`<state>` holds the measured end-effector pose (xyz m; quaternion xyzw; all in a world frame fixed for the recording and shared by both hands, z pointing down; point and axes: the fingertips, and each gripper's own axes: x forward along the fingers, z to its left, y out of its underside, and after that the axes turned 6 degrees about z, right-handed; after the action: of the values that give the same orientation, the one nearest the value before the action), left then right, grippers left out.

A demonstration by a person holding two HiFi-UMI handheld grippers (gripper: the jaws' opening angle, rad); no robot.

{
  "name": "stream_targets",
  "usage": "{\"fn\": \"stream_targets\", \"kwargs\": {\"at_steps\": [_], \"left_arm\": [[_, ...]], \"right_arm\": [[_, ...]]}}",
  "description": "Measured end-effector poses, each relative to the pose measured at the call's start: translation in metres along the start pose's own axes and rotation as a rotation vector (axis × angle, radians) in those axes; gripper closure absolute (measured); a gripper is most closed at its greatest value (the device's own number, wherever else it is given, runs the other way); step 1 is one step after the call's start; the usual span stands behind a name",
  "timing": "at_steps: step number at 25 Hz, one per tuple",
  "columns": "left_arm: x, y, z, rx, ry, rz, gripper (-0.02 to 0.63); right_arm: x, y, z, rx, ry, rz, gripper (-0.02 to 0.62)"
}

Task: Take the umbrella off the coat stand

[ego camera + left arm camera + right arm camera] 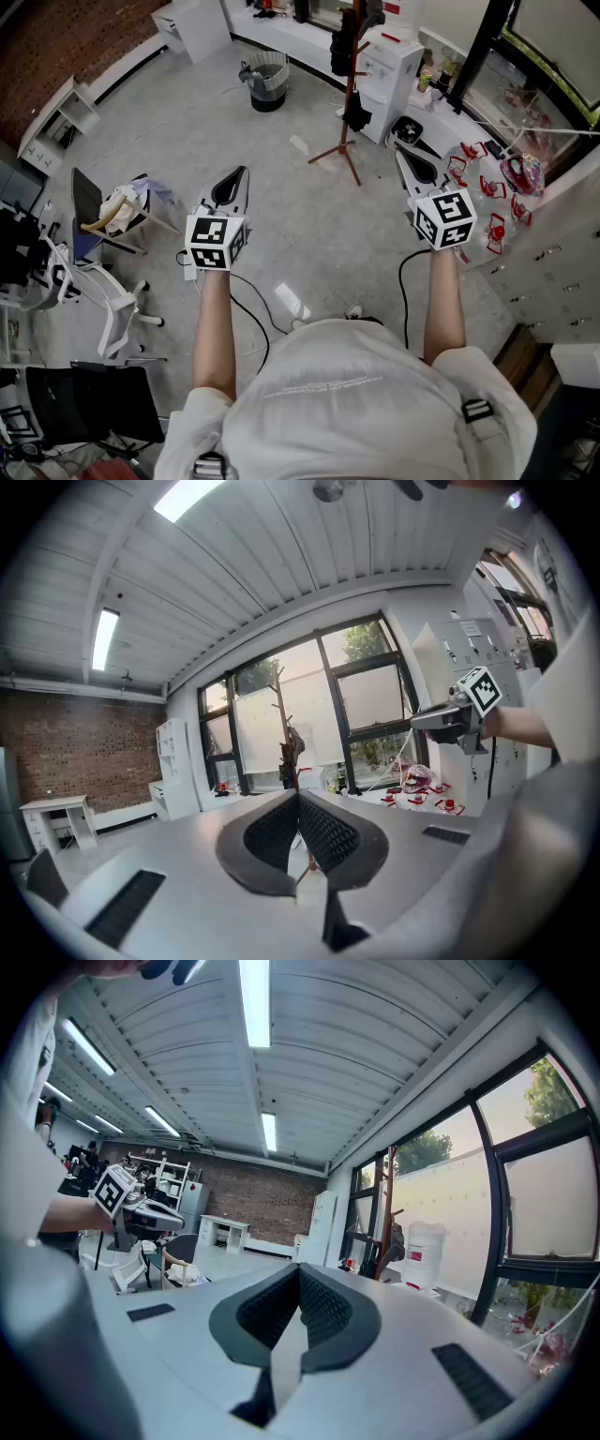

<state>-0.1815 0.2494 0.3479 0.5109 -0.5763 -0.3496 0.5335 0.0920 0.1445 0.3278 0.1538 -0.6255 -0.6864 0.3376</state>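
Note:
The brown wooden coat stand [349, 94] rises from the grey floor a few steps ahead of me, in front of the windows. Dark things hang on it; a small black bundle [356, 114] low on the pole looks like the folded umbrella. The stand also shows in the left gripper view [284, 738] and the right gripper view [385, 1227], far beyond the jaws. My left gripper [242, 171] and right gripper [397, 150] are held out level, well short of the stand. Both are shut, their pads meeting at the tips [298, 794] [300, 1269], with nothing between them.
A lined waste bin [267, 82] stands left of the stand, a white cabinet [394, 66] right behind it. Chairs [103, 281] crowd the left side. Red items [487, 187] and a net lie at the right. A black cable [253, 319] runs over the floor near me.

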Motion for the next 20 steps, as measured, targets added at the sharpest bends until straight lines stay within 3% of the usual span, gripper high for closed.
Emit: {"fn": "stream_targets", "kwargs": {"at_steps": [7,17,20], "left_arm": [[-0.01,0.015,0.008,0.01,0.002,0.011,0.591],[-0.022,0.035,0.042,0.01,0.024,0.026,0.591],[-0.023,0.038,0.049,0.01,0.026,0.026,0.591]], "right_arm": [[0.005,-0.003,0.017,-0.02,-0.002,-0.026,0.58],[0.03,-0.018,0.049,0.159,-0.028,-0.074,0.58],[0.04,-0.012,0.053,0.145,-0.017,-0.046,0.58]]}}
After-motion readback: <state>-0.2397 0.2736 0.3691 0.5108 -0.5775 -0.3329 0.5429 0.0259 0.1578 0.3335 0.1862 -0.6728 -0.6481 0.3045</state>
